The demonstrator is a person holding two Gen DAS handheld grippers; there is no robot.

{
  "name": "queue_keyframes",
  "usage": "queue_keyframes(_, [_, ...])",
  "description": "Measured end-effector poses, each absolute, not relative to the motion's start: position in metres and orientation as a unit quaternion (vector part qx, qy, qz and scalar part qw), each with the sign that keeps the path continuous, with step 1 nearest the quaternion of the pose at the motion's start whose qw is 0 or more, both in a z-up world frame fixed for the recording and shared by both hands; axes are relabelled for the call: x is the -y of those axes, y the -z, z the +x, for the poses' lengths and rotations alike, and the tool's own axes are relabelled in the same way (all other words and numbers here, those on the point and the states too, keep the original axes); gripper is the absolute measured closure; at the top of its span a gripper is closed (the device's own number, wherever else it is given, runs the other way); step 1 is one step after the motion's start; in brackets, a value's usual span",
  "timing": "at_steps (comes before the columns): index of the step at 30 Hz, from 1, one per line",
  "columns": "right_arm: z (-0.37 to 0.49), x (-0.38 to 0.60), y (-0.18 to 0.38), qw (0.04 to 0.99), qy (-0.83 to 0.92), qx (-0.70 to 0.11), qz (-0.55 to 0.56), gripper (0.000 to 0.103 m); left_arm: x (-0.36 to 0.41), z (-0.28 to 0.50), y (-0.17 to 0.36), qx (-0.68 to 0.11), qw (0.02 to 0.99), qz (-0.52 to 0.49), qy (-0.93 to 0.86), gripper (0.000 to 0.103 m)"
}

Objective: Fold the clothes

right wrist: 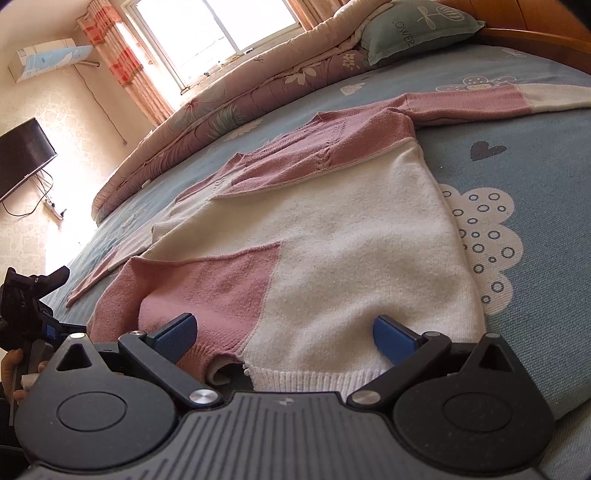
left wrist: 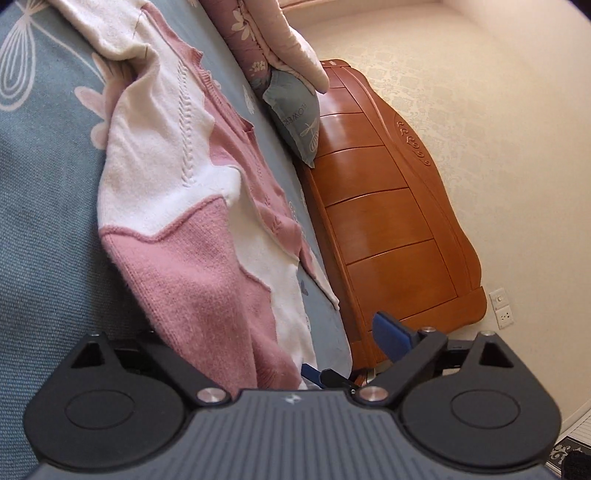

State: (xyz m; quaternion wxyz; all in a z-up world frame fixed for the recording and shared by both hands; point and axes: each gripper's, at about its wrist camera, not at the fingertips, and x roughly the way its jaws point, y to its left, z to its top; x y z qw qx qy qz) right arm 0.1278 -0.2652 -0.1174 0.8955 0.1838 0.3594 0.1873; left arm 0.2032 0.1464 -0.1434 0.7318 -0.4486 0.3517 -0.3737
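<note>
Blue patterned bedsheet covers the bed, and on it my pink-and-cream sweater lies spread flat, collar toward the rolled quilt. I have the right gripper released, jaws straddling the sweater's hem. My left gripper is released too, at the sweater's edge.

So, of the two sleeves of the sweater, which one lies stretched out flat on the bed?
The far sleeve, pink then cream, stretched toward the teal pillow. The other sleeve lies folded against the sweater body.
</note>
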Motion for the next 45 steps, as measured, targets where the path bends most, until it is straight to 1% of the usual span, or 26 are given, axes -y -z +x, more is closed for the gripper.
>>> queue_keyframes(3, [0.127, 0.265, 0.115, 0.892, -0.192, -0.370, 0.174, 0.000, -0.160, 0.187, 0.129, -0.302, 0.746, -0.458, 0.378, 0.009])
queue_keyframes(4, [0.127, 0.266, 0.115, 0.891, -0.193, -0.371, 0.177, 0.000, -0.164, 0.184, 0.132, -0.298, 0.746, -0.464, 0.373, 0.009])
queue_keyframes(5, [0.127, 0.267, 0.115, 0.890, -0.194, -0.371, 0.180, 0.000, -0.168, 0.181, 0.136, -0.295, 0.746, -0.470, 0.367, 0.009])
queue_keyframes(7, [0.127, 0.269, 0.116, 0.889, -0.193, -0.370, 0.190, 0.000, -0.167, 0.180, 0.155, -0.328, 0.734, -0.483, 0.346, 0.011])
queue_keyframes(9, [0.126, 0.271, 0.116, 0.888, -0.192, -0.370, 0.195, 0.000, -0.167, 0.174, 0.164, -0.328, 0.745, -0.473, 0.338, 0.025])
queue_keyframes(11, [0.126, 0.270, 0.116, 0.889, -0.192, -0.369, 0.192, 0.000, -0.173, 0.170, 0.173, -0.310, 0.741, -0.491, 0.339, 0.028])
queue_keyframes(13, [0.126, 0.269, 0.116, 0.890, -0.192, -0.367, 0.189, 0.000, -0.177, 0.175, 0.180, -0.319, 0.731, -0.509, 0.325, 0.039])
queue_keyframes(14, [0.126, 0.269, 0.117, 0.891, -0.192, -0.366, 0.188, 0.000, -0.178, 0.179, 0.182, -0.326, 0.727, -0.513, 0.318, 0.050])
queue_keyframes(15, [0.126, 0.268, 0.117, 0.891, -0.192, -0.366, 0.186, 0.000, -0.179, 0.183, 0.185, -0.333, 0.724, -0.518, 0.311, 0.058])
queue_keyframes(17, [0.126, 0.268, 0.117, 0.893, -0.192, -0.364, 0.183, 0.000, -0.172, 0.191, 0.186, -0.343, 0.719, -0.519, 0.309, 0.059])
queue_keyframes(19, [0.126, 0.267, 0.117, 0.893, -0.193, -0.364, 0.179, 0.000, -0.165, 0.194, 0.184, -0.352, 0.717, -0.513, 0.313, 0.056])
queue_keyframes(21, [0.125, 0.268, 0.117, 0.893, -0.196, -0.364, 0.177, 0.000, -0.158, 0.185, 0.180, -0.359, 0.719, -0.501, 0.322, 0.048])
queue_keyframes(23, [0.125, 0.271, 0.119, 0.893, -0.198, -0.359, 0.184, 0.000, -0.156, 0.170, 0.182, -0.354, 0.725, -0.495, 0.323, 0.049])
queue_keyframes(25, [0.125, 0.272, 0.121, 0.894, -0.199, -0.353, 0.190, 0.000, -0.157, 0.164, 0.184, -0.357, 0.735, -0.491, 0.302, 0.059])
queue_keyframes(26, [0.125, 0.272, 0.121, 0.895, -0.198, -0.352, 0.190, 0.000, -0.157, 0.161, 0.185, -0.359, 0.740, -0.489, 0.291, 0.073])
queue_keyframes(27, [0.126, 0.271, 0.120, 0.894, -0.198, -0.354, 0.187, 0.000, -0.156, 0.162, 0.186, -0.374, 0.747, -0.478, 0.270, 0.095])
queue_keyframes(31, [0.127, 0.279, 0.108, 0.880, -0.216, -0.374, 0.198, 0.000, -0.153, 0.161, 0.186, -0.386, 0.760, -0.463, 0.243, 0.095])
queue_keyframes(35, [0.127, 0.318, 0.085, 0.886, -0.218, -0.328, 0.243, 0.000, -0.150, 0.162, 0.183, -0.388, 0.761, -0.459, 0.244, 0.094])
queue_keyframes(38, [0.147, 0.358, 0.096, 0.864, -0.181, -0.362, 0.300, 0.000, -0.148, 0.163, 0.181, -0.388, 0.764, -0.454, 0.243, 0.094])
queue_keyframes(40, [0.161, 0.376, 0.117, 0.824, -0.187, -0.404, 0.350, 0.000, -0.149, 0.163, 0.181, -0.390, 0.762, -0.456, 0.243, 0.094])
queue_keyframes(45, [0.187, 0.380, 0.132, 0.788, -0.247, -0.425, 0.371, 0.000, -0.145, 0.167, 0.178, -0.394, 0.759, -0.459, 0.240, 0.094])
